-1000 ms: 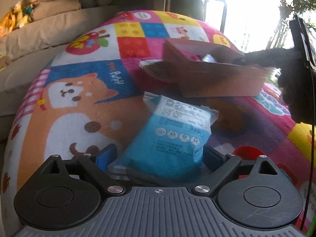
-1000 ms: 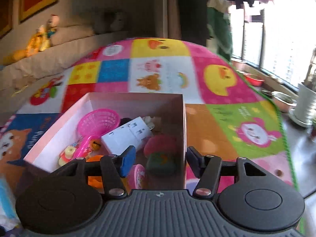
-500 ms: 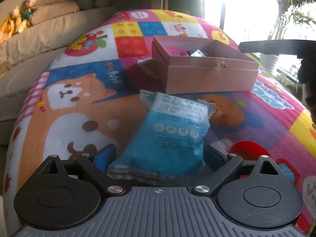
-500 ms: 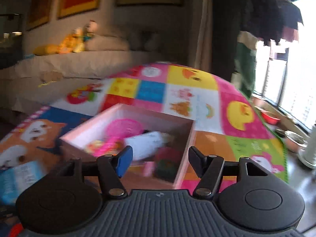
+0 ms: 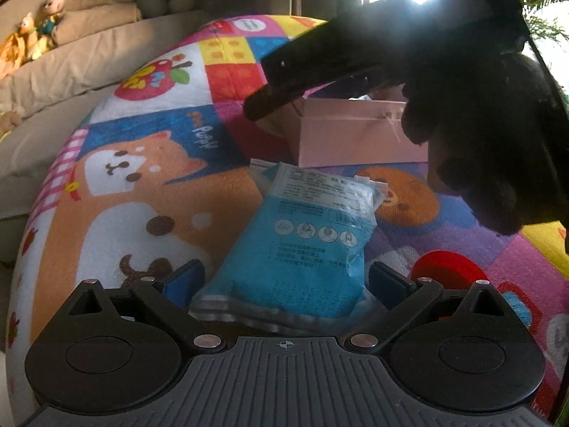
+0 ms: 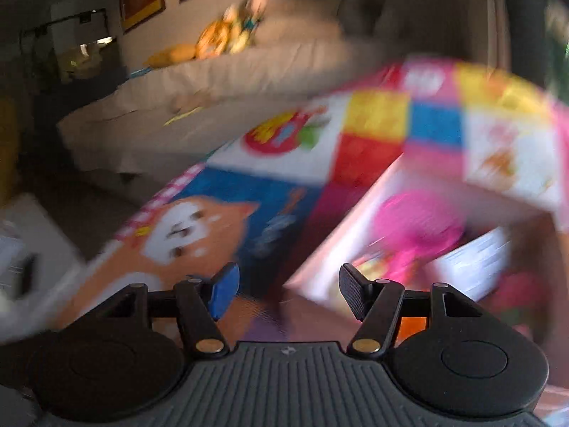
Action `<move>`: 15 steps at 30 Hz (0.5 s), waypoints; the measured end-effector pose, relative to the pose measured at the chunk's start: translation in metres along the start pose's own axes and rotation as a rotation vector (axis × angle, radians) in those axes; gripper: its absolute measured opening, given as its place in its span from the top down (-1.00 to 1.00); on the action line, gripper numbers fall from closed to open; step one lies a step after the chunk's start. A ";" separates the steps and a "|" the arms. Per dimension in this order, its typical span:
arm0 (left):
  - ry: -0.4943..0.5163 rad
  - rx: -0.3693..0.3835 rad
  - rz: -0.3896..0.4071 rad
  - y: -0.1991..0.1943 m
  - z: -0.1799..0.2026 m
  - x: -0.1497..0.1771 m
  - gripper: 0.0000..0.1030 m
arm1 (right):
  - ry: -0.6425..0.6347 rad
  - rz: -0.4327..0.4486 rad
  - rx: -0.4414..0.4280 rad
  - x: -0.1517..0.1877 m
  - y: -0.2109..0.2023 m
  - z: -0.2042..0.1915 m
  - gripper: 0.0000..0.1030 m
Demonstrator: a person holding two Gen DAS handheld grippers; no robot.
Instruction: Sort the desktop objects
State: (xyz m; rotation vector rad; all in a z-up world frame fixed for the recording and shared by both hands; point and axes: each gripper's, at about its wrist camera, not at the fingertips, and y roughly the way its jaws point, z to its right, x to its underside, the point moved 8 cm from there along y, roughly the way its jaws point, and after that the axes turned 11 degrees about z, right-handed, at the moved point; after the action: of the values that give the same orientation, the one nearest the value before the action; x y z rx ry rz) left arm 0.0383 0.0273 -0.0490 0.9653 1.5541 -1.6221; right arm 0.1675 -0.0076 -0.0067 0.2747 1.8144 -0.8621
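On the mat [image 5: 149, 185]: blue packet [image 5: 302, 242], lying flat between the left gripper's [image 5: 284, 281] spread, still-opening fingers, pads clear of it. Pink box [image 5: 355, 138] beyond, part-filled. Right gripper [image 6: 284, 291] empty, fingers parting; view blurred. Risk: right gripper, crossing low over the packet, may clip the left one or box. Surroundings: patchwork cartoon mat, beige sofa [image 5: 71, 57], toys, bright window.

Layout: packet and box on mat
Packet [image 5: 302, 245] lies on the mat [image 5: 142, 192] in front of the box [image 5: 355, 135]; sofa [image 5: 71, 60] behind the mat, toys [image 5: 35, 32] on it.
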 end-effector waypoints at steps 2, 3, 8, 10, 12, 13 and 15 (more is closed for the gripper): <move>-0.013 0.006 0.003 0.000 -0.001 0.000 -0.97 | 0.023 0.007 -0.035 0.000 -0.006 -0.006 -0.44; -0.016 0.008 0.004 0.000 -0.002 0.000 -0.98 | 0.033 0.007 -0.069 0.001 -0.012 -0.010 -0.45; -0.017 0.004 0.008 -0.001 -0.003 -0.001 -0.98 | 0.035 -0.005 -0.148 0.008 -0.046 -0.027 -0.55; -0.025 -0.004 0.011 -0.002 -0.005 -0.001 -0.98 | -0.005 0.011 -0.152 0.012 -0.066 -0.030 -0.55; -0.033 -0.010 0.012 -0.001 -0.006 -0.001 -0.98 | -0.036 0.051 -0.128 0.014 -0.091 -0.028 -0.55; -0.035 -0.011 0.012 -0.001 -0.007 -0.001 -0.98 | -0.067 0.073 -0.099 0.016 -0.104 -0.026 -0.56; -0.039 -0.011 0.010 -0.001 -0.007 -0.001 -0.98 | -0.162 0.105 -0.012 0.024 -0.123 -0.019 -0.62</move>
State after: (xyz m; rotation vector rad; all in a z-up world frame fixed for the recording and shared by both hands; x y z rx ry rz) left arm 0.0385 0.0346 -0.0478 0.9287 1.5282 -1.6144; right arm 0.0747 -0.0877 0.0279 0.2812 1.6396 -0.7771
